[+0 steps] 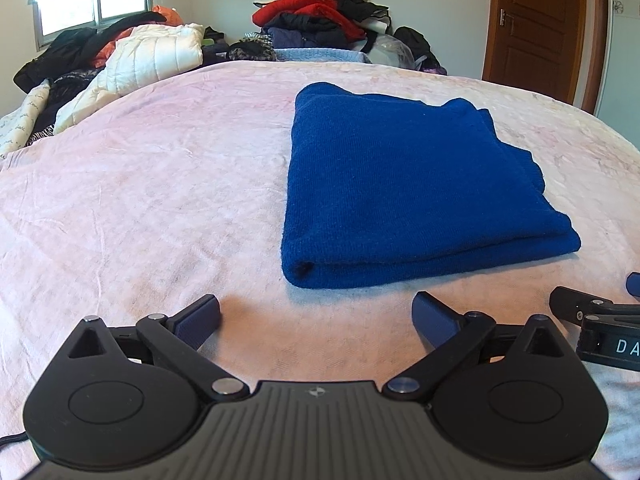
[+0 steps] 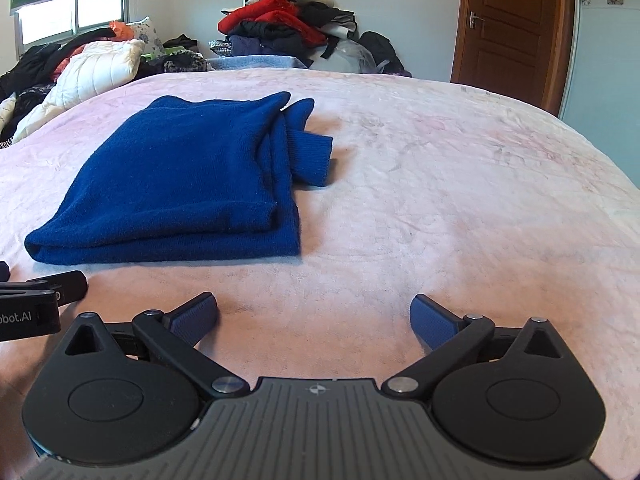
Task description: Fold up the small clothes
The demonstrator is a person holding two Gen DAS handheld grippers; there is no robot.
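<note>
A dark blue knit sweater (image 1: 400, 192) lies folded in a rectangle on the pink bed cover (image 1: 152, 200); it also shows in the right wrist view (image 2: 176, 188), with a ribbed cuff sticking out on its right side (image 2: 314, 158). My left gripper (image 1: 316, 316) is open and empty, just in front of the sweater's near edge. My right gripper (image 2: 314, 316) is open and empty, in front of and to the right of the sweater. Each gripper shows at the edge of the other's view (image 1: 592, 312) (image 2: 40, 300).
The pink bed cover (image 2: 460, 200) spreads wide to either side of the sweater. A pile of clothes (image 1: 320, 20) and a white quilted jacket (image 1: 152, 56) lie at the far end. A brown door (image 2: 516, 28) stands at the back right, a window (image 1: 92, 4) at the back left.
</note>
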